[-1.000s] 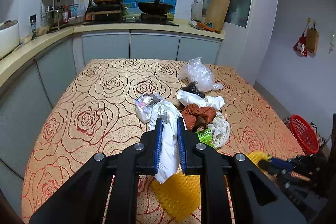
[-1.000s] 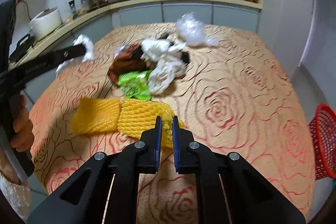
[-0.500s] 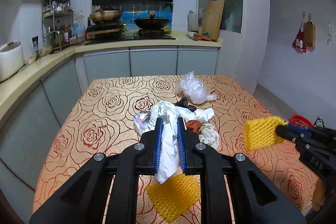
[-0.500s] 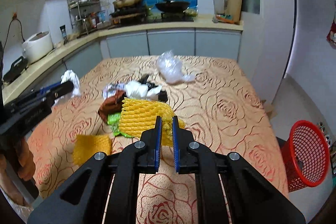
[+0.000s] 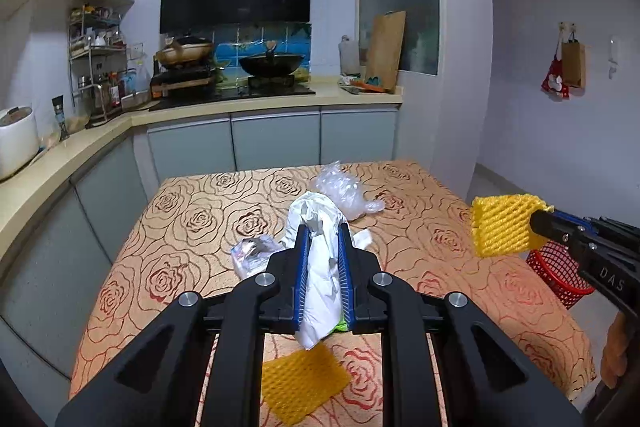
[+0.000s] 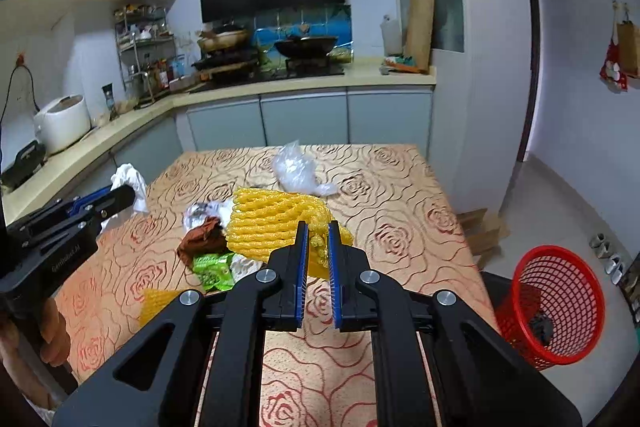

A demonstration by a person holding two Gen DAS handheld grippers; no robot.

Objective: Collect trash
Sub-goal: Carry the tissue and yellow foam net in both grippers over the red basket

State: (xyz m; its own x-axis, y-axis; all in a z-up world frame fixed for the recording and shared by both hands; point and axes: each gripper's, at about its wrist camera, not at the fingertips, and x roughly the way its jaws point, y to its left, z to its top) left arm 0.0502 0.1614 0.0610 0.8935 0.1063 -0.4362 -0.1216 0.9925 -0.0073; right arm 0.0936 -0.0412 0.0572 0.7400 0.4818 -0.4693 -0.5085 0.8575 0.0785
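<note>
While both grippers are loaded, nothing they hold has reached the bin yet — the job looks early to middling. The left gripper [image 5: 323, 227] has its fingers clamped on a white bag [image 5: 320, 279], lifted clear of the table [image 5: 192, 227]. The right gripper [image 6: 317, 227] has its fingers pressed together on a yellow foam net [image 6: 268, 227], also held up above the table; in the left view that net [image 5: 502, 225] hangs out past the table's right edge, on the side where the red basket [image 6: 560, 303] stands.

The basket sits on the floor just off the table's right side, upright and open-topped. Only one small dark lump [image 6: 541, 327] shows at its bottom; what it is I cannot tell. Otherwise the basket looks nearly bare, so most of the collecting lies ahead.

Left on the table: a clear plastic bag [image 6: 298, 173] toward the far end, a brown rag [image 6: 202, 235], a green wrapper [image 6: 212, 269], crumpled white scraps beside them, a small clear packet [image 5: 252, 255] and a flat yellow net piece [image 5: 304, 385] near the front edge. By my judgement the two held pieces go to the basket first — then several more trips for the rest.
</note>
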